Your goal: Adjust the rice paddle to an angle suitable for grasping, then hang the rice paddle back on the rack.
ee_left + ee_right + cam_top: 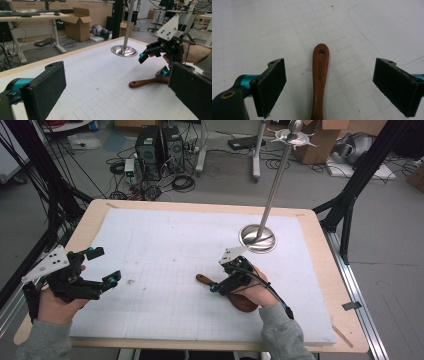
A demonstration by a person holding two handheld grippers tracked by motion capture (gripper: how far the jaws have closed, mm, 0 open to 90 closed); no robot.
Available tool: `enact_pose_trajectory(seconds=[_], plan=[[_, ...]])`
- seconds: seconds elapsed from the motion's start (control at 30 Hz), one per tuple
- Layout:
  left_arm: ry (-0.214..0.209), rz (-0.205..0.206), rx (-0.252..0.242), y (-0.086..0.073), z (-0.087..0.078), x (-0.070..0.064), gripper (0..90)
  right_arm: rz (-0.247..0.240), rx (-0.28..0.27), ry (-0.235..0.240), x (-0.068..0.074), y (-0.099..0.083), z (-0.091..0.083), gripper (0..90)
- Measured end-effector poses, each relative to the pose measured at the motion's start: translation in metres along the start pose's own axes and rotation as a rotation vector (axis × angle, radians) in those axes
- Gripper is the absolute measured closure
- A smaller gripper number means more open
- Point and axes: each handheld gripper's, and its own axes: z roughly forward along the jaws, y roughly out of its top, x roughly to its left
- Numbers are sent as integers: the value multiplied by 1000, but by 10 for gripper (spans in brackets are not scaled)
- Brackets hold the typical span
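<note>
High view: the right gripper (216, 281) is positioned over a wooden-handled brush (206, 280) lying on the desk (165, 245). Left gripper view: the left gripper (115, 92) is held with fingers wide. Right gripper view: the handle is seen between widely spread fingers (272, 85), untouched.

Glossy wooden handle (319, 75); polished metal stand (258, 238).

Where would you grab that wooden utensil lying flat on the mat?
By its slim handle, coming straight down from above: the utensil lies flat, and the right claw already hangs open with a jaw on each side of it, so closing there should pinch it.
</note>
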Motion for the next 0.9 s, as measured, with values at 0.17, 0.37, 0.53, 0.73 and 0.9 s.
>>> enact_pose_trajectory(seconds=[0.17, 0.37, 0.53, 0.73, 0.9], plan=[[-9, 0, -8, 2, 3, 0, 19, 24, -2, 8, 0, -3, -6, 99], [-16, -2, -5, 1, 6, 0, 19, 8, 60, 24, 5, -5, -2, 99], [-16, -3, -5, 1, 6, 0, 19, 7, 69, 25, 5, -6, -1, 100], [-16, 3, -1, 1, 6, -1, 19, 11, 94, 25, 3, -7, 0, 131], [-11, 1, -1, 1, 5, -1, 19, 19, 123, 22, 2, -7, 4, 136]])
